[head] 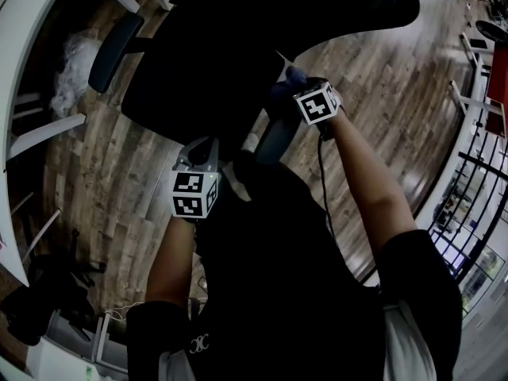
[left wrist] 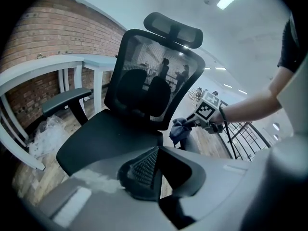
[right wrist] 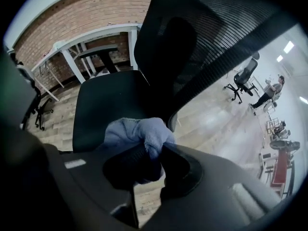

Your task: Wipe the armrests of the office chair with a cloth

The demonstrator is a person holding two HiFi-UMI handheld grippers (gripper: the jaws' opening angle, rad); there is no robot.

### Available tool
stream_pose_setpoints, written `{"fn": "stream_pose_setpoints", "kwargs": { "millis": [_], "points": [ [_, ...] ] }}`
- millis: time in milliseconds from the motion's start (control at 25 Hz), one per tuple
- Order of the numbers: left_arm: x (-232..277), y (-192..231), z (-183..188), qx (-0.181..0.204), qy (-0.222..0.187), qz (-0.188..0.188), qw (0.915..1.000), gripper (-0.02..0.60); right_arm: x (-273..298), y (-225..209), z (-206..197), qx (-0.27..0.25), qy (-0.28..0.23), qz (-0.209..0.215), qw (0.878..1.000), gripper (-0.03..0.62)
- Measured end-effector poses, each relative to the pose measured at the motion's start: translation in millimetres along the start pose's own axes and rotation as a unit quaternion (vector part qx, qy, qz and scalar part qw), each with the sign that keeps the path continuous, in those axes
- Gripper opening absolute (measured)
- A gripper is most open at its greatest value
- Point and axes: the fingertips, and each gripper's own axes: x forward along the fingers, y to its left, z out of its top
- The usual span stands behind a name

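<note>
My right gripper is clamped on a bunched blue cloth; most of the wad bulges out past the tips. My left gripper has its jaws pressed together on nothing, and it hangs near the front of the seat.

In the head view the cloth sits at about 1 o'clock, at the far end of the near armrest, close by the backrest. It looks to be on the pad or just above it; I can't confirm contact, the spot is dark. The far armrest is at 10 o'clock, well apart from both tools.

Risks, as I judge them:
- The pinch takes only a fold of the cloth, so dragging it along the pad could pull it free and drop it to the floor.
- Nothing steadies the chair, so a sideways push may swing it and the stroke would slide off the pad.
- The loose wad may wipe only a narrow strip, leaving the edges untouched.
- Working this close to the backrest, the tool could knock the frame.
</note>
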Motion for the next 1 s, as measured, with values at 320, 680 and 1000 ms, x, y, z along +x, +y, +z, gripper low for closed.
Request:
{"fn": "stream_pose_setpoints", "kwargs": {
  "millis": [320,680,1000],
  "points": [
    [17,-23,16,0.005,-0.005,-0.005,1.0000,0.006,-3,-12,-41,0.023,0.022,0.007,0.999,0.095],
    [19,-31,17,0.027,0.005,-0.021,0.9994,0.006,-8,-4,-80,0.067,0.037,0.009,0.997,0.089],
    [6,-27,8,0.048,0.019,-0.044,0.9977,0.006,-18,23,-111,0.104,0.059,-0.011,0.993,0.082]
  ]
}}
